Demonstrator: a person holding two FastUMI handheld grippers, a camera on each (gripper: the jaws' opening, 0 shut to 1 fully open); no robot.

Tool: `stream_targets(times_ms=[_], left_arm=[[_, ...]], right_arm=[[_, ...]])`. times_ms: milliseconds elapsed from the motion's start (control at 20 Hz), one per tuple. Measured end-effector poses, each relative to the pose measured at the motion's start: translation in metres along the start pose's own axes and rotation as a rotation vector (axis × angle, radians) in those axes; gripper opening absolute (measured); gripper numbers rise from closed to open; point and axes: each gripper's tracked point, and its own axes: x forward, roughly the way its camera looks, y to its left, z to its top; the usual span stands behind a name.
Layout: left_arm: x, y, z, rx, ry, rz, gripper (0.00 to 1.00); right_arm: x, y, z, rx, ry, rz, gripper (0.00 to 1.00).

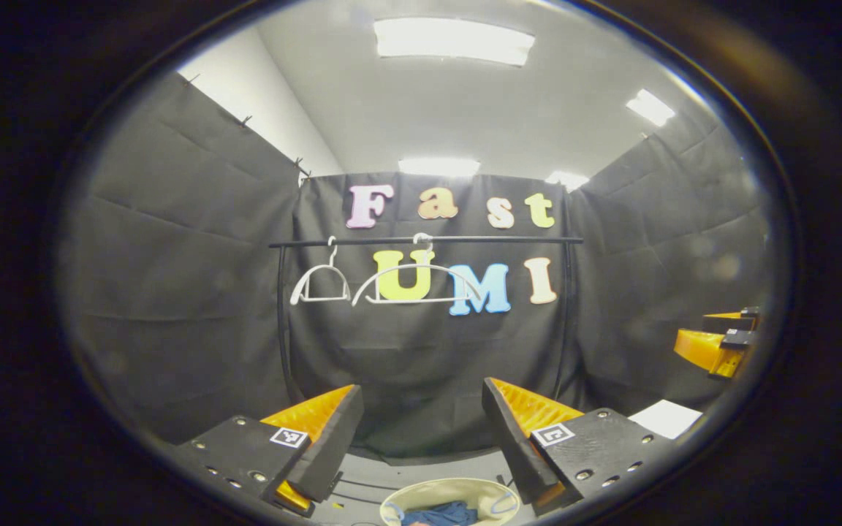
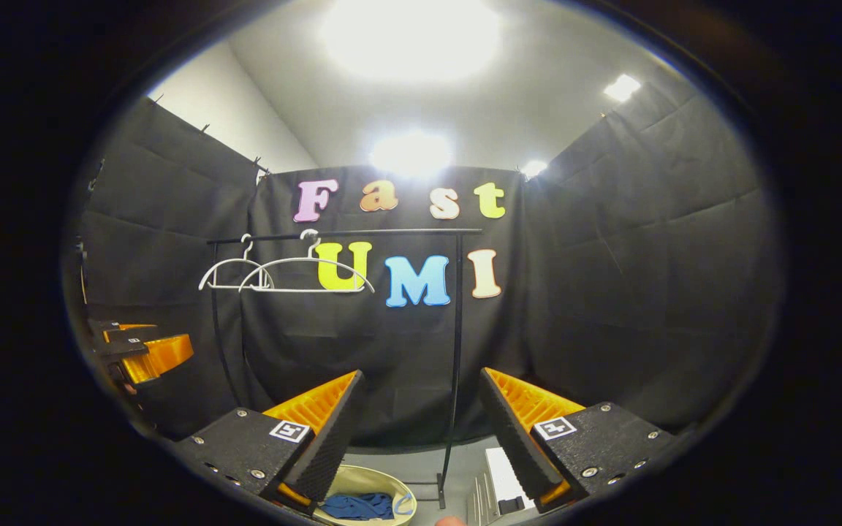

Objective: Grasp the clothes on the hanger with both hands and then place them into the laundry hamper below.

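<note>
Left gripper (image 1: 421, 431): its fingers are spreading wide apart, holding nothing.
Right gripper (image 2: 421, 431): its fingers are also gaping wide, holding nothing.
Clothes (image 2: 355, 505): a blue bundle is lying inside the laundry hamper (image 2: 362, 482), low down, just under the right gripper's left finger; in the left gripper view it is sitting below, between the fingers.
Hangers (image 1: 414, 281): two white ones are hanging bare on the black rail (image 1: 494, 239), far ahead of both grippers and higher up.

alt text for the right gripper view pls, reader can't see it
Open right gripper faces a clothes rail carrying two bare white hangers. Below sits a hamper holding blue clothes, and the left gripper shows at the left edge.
</note>
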Motion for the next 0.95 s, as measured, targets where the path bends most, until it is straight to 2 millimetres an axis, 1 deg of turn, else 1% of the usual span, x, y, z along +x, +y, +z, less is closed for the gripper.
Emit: stream_targets(times_ms=[100, 200, 300, 450, 500, 650, 750, 950], left_arm=[[-0.002, -0.005, 0.002, 0.016, -0.01, 0.003, 0.94], [-0.005, -0.01, 0.004, 0.037, -0.017, 0.009, 0.94], [-0.006, -0.011, 0.007, 0.047, -0.024, 0.015, 0.94], [-0.006, -0.016, 0.006, 0.049, -0.018, 0.014, 0.94], [-0.004, -0.014, 0.004, 0.051, -0.015, 0.018, 0.94], [-0.001, -0.012, 0.0, 0.044, -0.009, 0.022, 0.94], [0.0, -0.012, -0.001, 0.037, -0.005, 0.022, 0.94], [0.001, -0.006, 0.003, 0.042, -0.014, 0.03, 0.94]], right_arm=[[-0.001, -0.007, 0.003, -0.002, -0.009, -0.004, 0.94], [-0.001, -0.012, 0.004, 0.001, -0.012, -0.004, 0.95], [0.002, -0.015, 0.006, 0.005, -0.01, -0.008, 0.95], [0.003, -0.015, 0.006, 0.01, -0.005, -0.005, 0.95], [-0.003, -0.012, 0.007, 0.009, -0.006, -0.004, 0.95], [-0.01, -0.008, 0.006, -0.008, -0.009, -0.003, 0.95], [-0.01, -0.007, 0.006, -0.003, -0.006, -0.004, 0.95], [-0.009, -0.006, 0.005, 0.009, -0.01, -0.015, 0.95]])
